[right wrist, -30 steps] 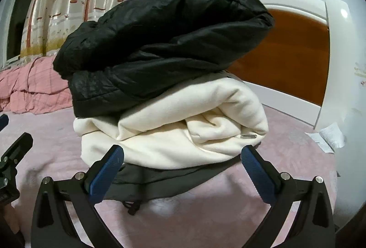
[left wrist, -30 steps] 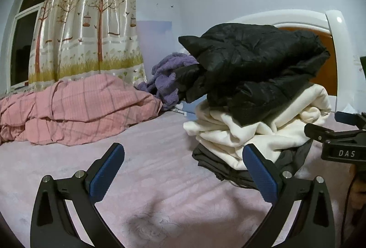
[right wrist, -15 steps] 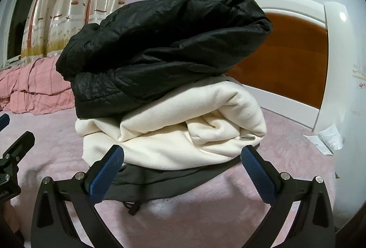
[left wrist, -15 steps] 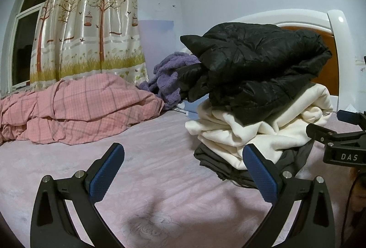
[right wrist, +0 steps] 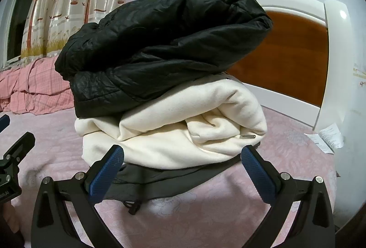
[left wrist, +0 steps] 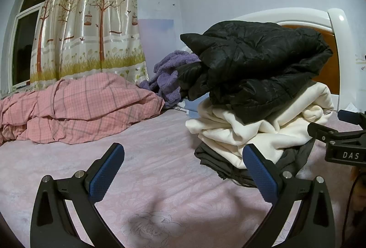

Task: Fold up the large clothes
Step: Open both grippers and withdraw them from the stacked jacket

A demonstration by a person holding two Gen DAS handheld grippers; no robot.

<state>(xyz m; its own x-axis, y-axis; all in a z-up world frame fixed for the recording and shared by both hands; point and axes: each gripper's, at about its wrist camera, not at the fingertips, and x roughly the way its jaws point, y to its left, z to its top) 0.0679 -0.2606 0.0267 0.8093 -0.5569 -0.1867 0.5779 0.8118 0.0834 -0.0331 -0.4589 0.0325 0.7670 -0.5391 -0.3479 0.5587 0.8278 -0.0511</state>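
Observation:
A stack of folded clothes sits on the pink bed sheet (left wrist: 160, 190): a black puffer jacket (left wrist: 256, 65) on top, a cream sweatshirt (left wrist: 263, 131) under it, and a dark grey garment (left wrist: 219, 161) at the bottom. In the right wrist view the black jacket (right wrist: 160, 46), cream sweatshirt (right wrist: 183, 124) and grey garment (right wrist: 164, 179) fill the middle. My left gripper (left wrist: 183, 170) is open and empty, left of the stack. My right gripper (right wrist: 181, 168) is open and empty, just in front of the stack.
A crumpled pink checked quilt (left wrist: 75, 108) lies at the left. A purple fluffy garment (left wrist: 169, 78) lies behind the stack. The white and wooden headboard (right wrist: 297, 60) stands at the right. A curtain (left wrist: 87, 19) hangs at the back. Papers (right wrist: 329, 136) lie by the headboard.
Both grippers have drawn back slightly from the stack, which looks a little smaller and farther. Nothing was grasped or released.

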